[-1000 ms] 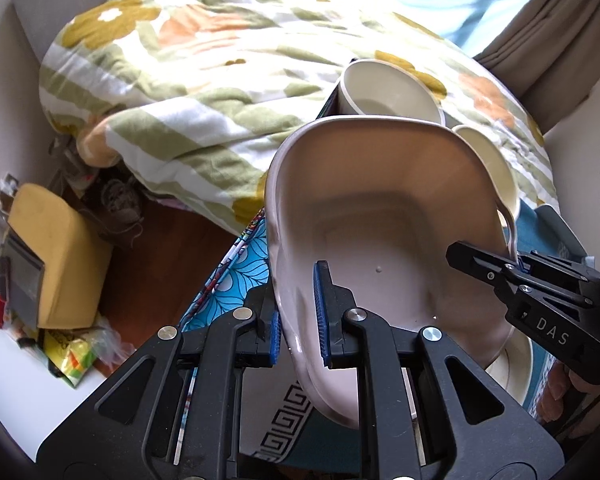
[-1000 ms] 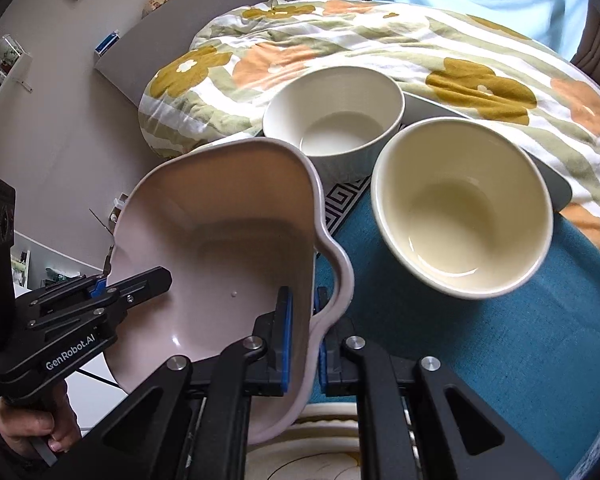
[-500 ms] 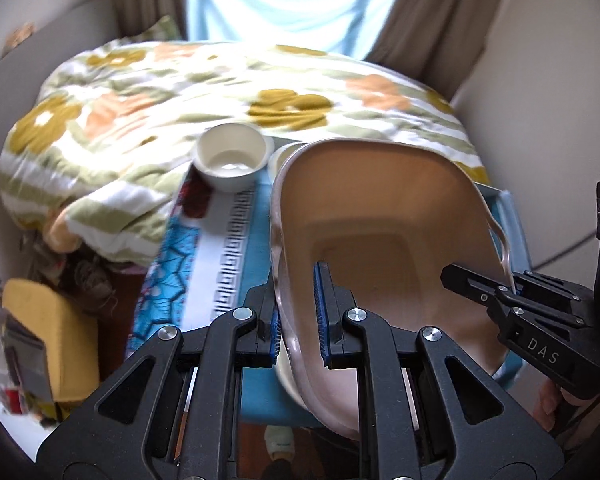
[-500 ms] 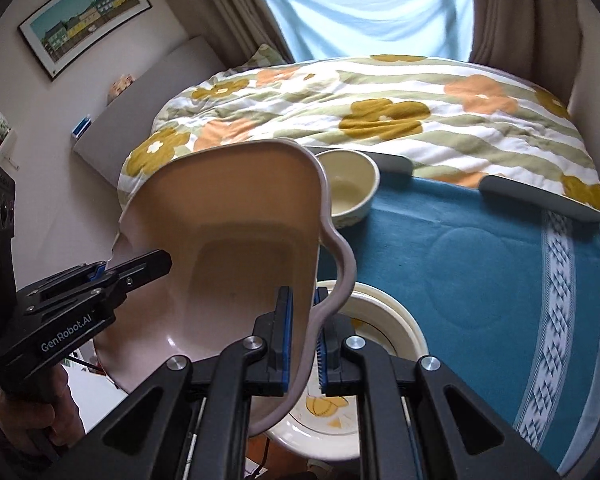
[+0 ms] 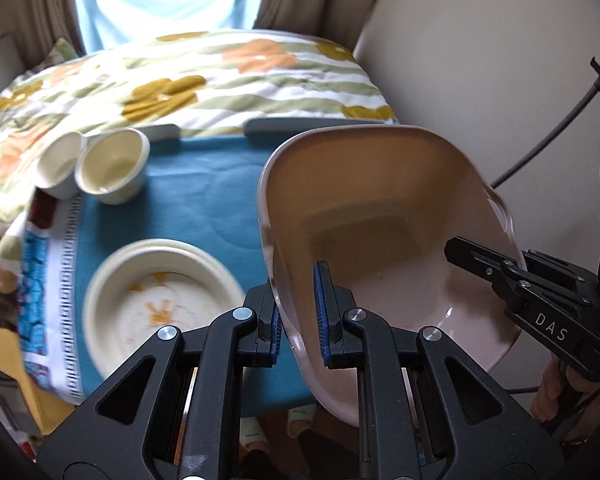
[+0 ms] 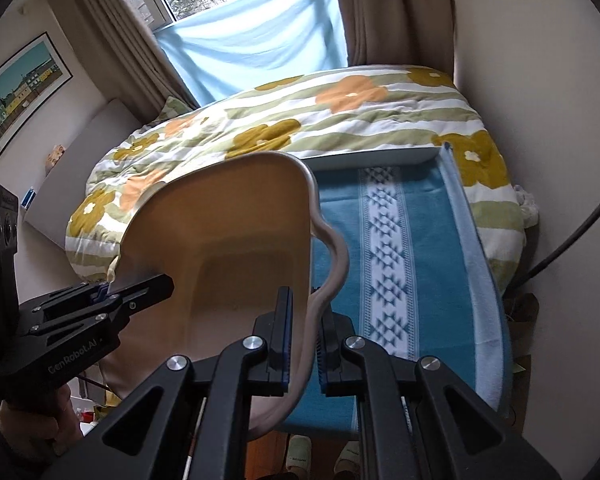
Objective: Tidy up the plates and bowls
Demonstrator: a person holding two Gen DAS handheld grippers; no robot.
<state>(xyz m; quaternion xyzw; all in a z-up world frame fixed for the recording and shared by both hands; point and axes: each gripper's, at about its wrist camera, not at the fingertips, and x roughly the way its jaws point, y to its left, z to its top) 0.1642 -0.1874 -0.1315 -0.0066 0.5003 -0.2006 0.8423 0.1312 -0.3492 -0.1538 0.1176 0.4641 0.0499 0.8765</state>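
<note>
Nearest the lenses, the left gripper (image 5: 298,312) is clenched on the left rim of a pink basin (image 5: 384,216), one blue pad inside the wall and one outside; the right gripper (image 6: 303,340) is clenched likewise on the opposite, wavy rim. The basin hangs tilted in the air between them, its hollow facing the cameras, its lower edge past the near edge of the table.

Below, on the blue tablecloth (image 5: 204,200), a cream plate with a yellow motif (image 5: 160,300) lies close to the near edge. Farther back, at the cloth's left border, two cream bowls (image 5: 110,166) stand side by side, touching.

The right half of the cloth, with its white patterned band (image 6: 392,248), lies bare up to the right edge.

Beyond the far edge spreads a flowered quilt (image 6: 300,128), then curtains (image 6: 364,8) and a window.
</note>
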